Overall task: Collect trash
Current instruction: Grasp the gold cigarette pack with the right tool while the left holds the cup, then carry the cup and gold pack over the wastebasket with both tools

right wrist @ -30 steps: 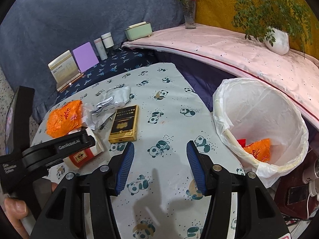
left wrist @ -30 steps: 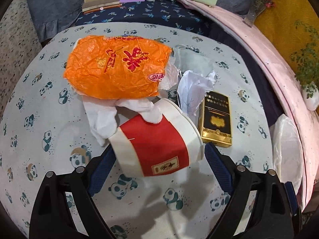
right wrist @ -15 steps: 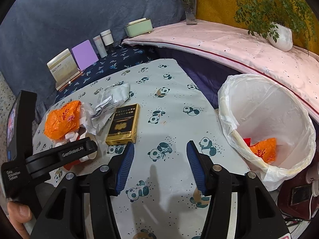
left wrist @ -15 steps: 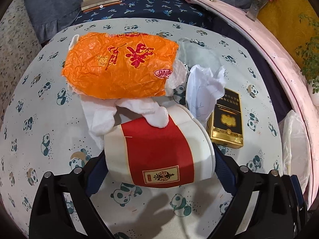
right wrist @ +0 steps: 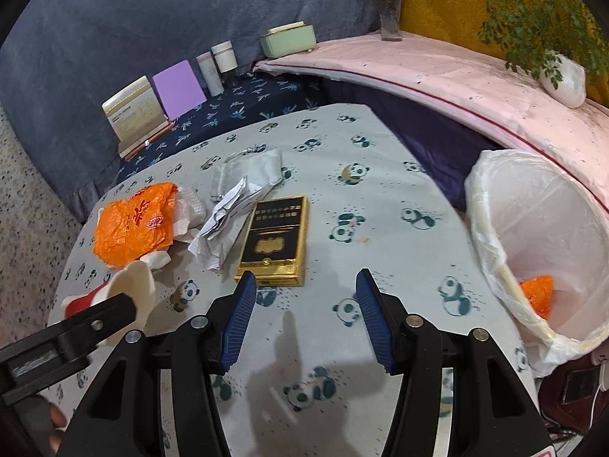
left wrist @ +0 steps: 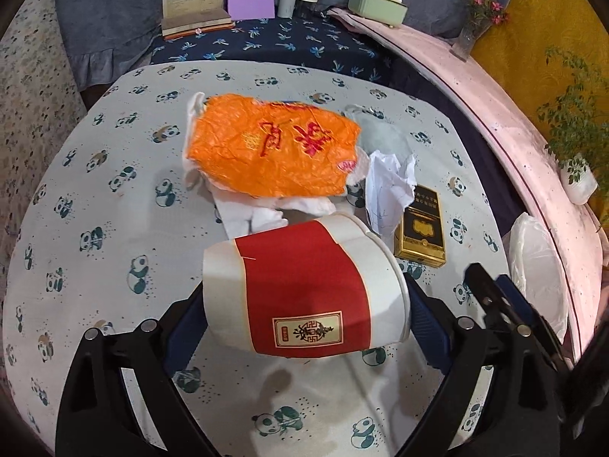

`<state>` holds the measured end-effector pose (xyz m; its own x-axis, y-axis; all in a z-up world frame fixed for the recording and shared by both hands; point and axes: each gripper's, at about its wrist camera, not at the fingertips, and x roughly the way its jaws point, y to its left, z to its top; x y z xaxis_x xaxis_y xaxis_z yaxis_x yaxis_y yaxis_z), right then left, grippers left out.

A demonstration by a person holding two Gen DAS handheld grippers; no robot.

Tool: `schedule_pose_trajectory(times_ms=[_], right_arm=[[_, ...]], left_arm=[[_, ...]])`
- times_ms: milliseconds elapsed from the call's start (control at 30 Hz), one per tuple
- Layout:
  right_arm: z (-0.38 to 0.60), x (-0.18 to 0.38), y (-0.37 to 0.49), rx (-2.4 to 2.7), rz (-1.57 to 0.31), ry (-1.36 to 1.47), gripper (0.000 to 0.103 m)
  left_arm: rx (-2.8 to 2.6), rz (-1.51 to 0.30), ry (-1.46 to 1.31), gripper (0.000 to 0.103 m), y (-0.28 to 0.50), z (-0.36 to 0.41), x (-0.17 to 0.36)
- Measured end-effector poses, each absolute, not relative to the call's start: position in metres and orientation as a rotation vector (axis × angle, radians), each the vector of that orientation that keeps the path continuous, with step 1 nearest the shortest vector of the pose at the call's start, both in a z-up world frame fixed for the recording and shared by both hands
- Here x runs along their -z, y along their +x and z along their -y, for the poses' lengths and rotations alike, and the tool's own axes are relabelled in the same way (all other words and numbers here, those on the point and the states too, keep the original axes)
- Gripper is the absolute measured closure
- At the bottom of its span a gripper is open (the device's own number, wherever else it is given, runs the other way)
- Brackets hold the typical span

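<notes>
Left gripper point(left wrist: 304, 304) clamped on cup point(left wrist: 304, 285), held sideways above worktop point(left wrist: 114, 266). Right gripper point(right wrist: 302, 316) empty, jaws apart. Best carried level to bin point(right wrist: 491, 228), released only once over the rim.

Desk point(right wrist: 380, 205) covered in a pale panda-print cloth. Behind it, a lower surface in navy leaf-print fabric point(right wrist: 243, 103), backed by grey-blue drapery point(right wrist: 152, 19). A pink-covered ledge point(right wrist: 437, 72) runs along the right, against a mustard-yellow wall point(right wrist: 445, 0). Speckled floor point(right wrist: 26, 198) at left.
</notes>
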<state>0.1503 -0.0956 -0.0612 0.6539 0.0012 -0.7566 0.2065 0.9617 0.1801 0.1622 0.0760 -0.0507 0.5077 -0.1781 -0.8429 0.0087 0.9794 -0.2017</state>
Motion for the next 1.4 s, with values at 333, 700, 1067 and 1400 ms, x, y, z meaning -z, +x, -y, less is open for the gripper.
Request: schedule_pose_trajectory(times_ms=[333,700,1067,1400], right_arm=[[0.078,0.091,0.193,0.097,-0.920,0.264,0.050],[0.066,0.108,0.213,0.113,-0.927,0.183,0.044],[0.085,0.086,0.175,0.130,-0.880,0.237,0.047],[0.126,0.050,0.120,0.192,-0.795,0.283,0.047]], left_arm=[[0.100,-1.036,-0.219,0.014,0.178,-0.094,0.055],[0.097,-1.038,-0.234,0.014,0.187,-0.098,0.059],[0.129,-1.022,-0.216,0.014,0.174,-0.084,0.048],[0.218,-0.992,-0.164,0.014,0.150,-0.036,0.028]])
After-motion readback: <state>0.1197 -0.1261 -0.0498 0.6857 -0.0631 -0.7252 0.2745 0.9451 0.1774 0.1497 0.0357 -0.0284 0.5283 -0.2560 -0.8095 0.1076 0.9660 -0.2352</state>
